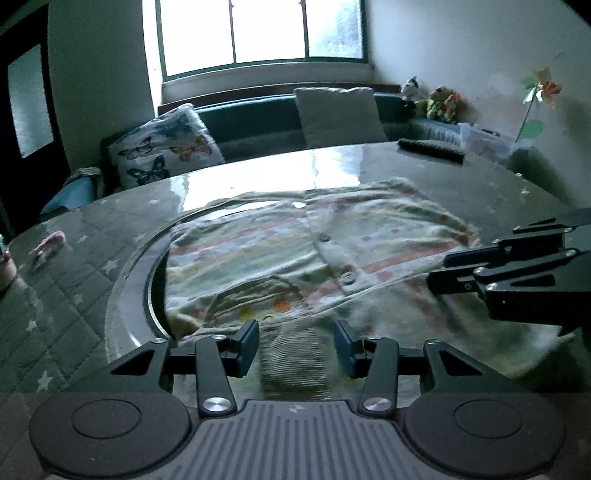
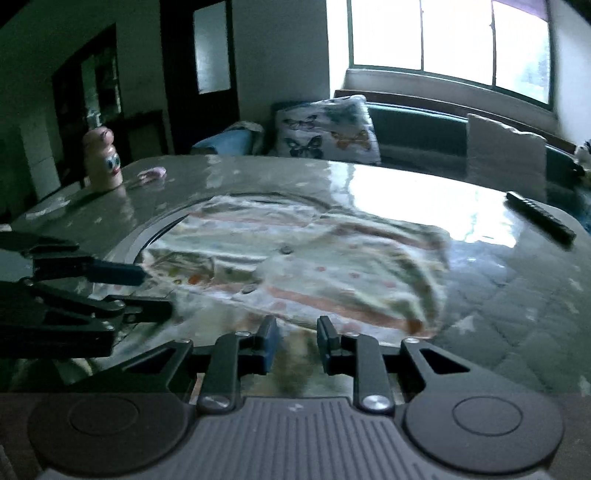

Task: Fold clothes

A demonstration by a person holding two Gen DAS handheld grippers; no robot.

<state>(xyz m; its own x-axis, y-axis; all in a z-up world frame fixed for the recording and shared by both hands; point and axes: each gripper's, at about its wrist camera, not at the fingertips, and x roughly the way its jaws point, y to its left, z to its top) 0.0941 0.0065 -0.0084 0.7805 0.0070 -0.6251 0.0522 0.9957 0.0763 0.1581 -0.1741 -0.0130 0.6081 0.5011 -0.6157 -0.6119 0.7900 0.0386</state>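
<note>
the left tool (image 1: 296, 345) hovers low over the near hem of a small buttoned garment (image 1: 317, 251), its jaws standing moderately apart with a ribbed strip of cloth lying between them; the pads do not visibly press on it. the right tool (image 2: 296, 345) hangs over the same near edge from the other side, its jaws narrower, cloth blurred beneath the gap, and whether it pinches anything cannot be told. each tool shows at the side of the other's view.

the garment lies spread and rumpled in the middle of a glossy round surface (image 1: 110, 229), partly over an inset ring. it is pale, cream to light green, crossed by faded pink and orange bands and scattered coloured dots, with dark buttons down a centre placket and one front panel folded over the other. the near hem is blurred.

a dark remote control (image 1: 430, 149) rests on the far side of the surface, well apart from the garment. a pink bottle with cartoon eyes (image 2: 101, 162) stands at the far left edge. a butterfly cushion (image 1: 166, 147) sits on the bench behind, under a bright window (image 1: 258, 33).
</note>
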